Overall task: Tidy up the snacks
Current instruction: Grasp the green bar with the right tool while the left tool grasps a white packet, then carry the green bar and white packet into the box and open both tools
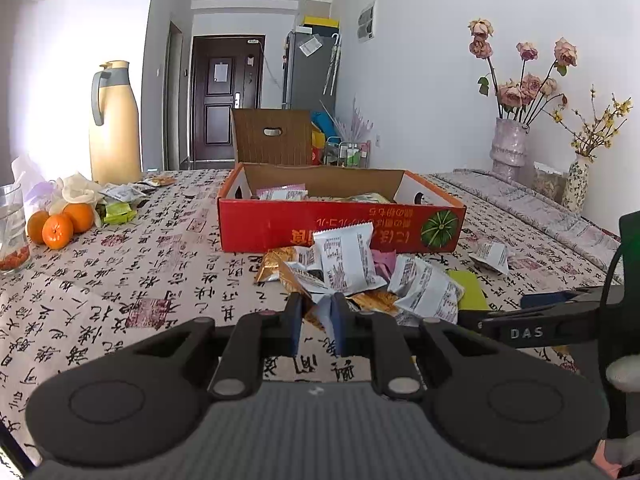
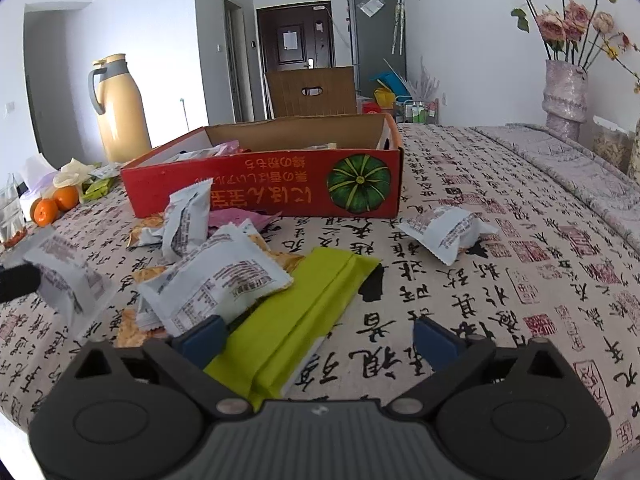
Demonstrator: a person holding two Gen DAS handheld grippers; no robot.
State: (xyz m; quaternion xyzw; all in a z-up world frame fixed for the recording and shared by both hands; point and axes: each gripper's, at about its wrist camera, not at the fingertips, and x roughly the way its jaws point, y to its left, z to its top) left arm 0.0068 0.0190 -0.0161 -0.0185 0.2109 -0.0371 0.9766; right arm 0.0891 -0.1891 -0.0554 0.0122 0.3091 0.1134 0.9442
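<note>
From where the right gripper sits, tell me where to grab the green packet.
Grip the green packet across its width at the near end, coming straight along its length. It lies flat, already between the right gripper's open fingers; white packets crowd its left edge.

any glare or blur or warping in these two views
Left wrist view: the window light blows out the left side behind the yellow jug, the room edges bow from the fisheye, and the dark corners vignette. Right wrist view: even light, and the white packet at the left edge is blurred.
</note>
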